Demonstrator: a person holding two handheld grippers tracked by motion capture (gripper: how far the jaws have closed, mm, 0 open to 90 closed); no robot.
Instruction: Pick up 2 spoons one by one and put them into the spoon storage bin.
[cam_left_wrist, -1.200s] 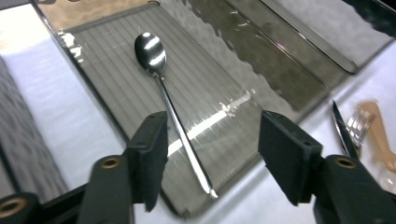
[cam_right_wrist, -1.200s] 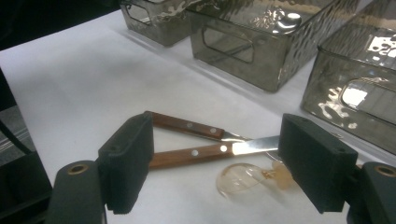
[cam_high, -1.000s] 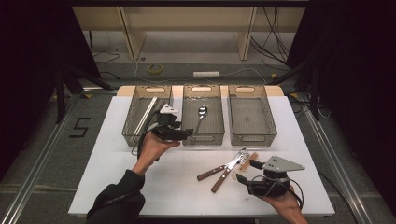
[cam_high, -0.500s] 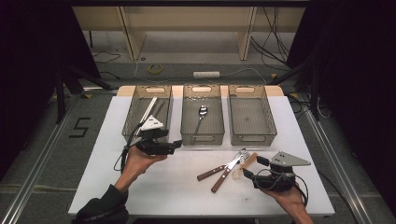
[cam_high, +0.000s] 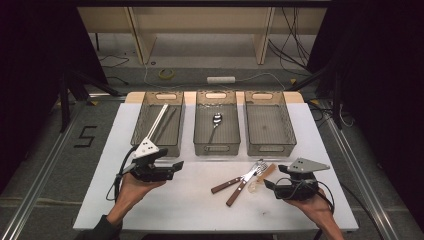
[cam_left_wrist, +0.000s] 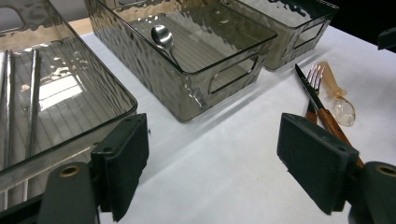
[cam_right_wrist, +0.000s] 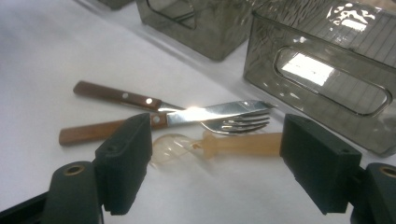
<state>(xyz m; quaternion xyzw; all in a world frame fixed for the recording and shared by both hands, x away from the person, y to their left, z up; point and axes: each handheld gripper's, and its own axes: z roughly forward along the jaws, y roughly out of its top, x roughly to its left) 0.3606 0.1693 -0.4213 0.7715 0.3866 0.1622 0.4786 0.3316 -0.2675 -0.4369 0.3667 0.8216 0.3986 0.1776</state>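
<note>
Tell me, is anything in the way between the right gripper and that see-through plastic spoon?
Nothing visible. The right gripper has open jaws aimed at the translucent spoon, with bare white table between. The knife and fork lie just beyond the spoon.

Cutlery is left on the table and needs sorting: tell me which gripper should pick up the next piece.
Right, probably. The right gripper sits beside the knife, fork and plastic spoon, jaws open toward them. The left gripper, jaws open and empty, is farther off, near the left bin.
</note>
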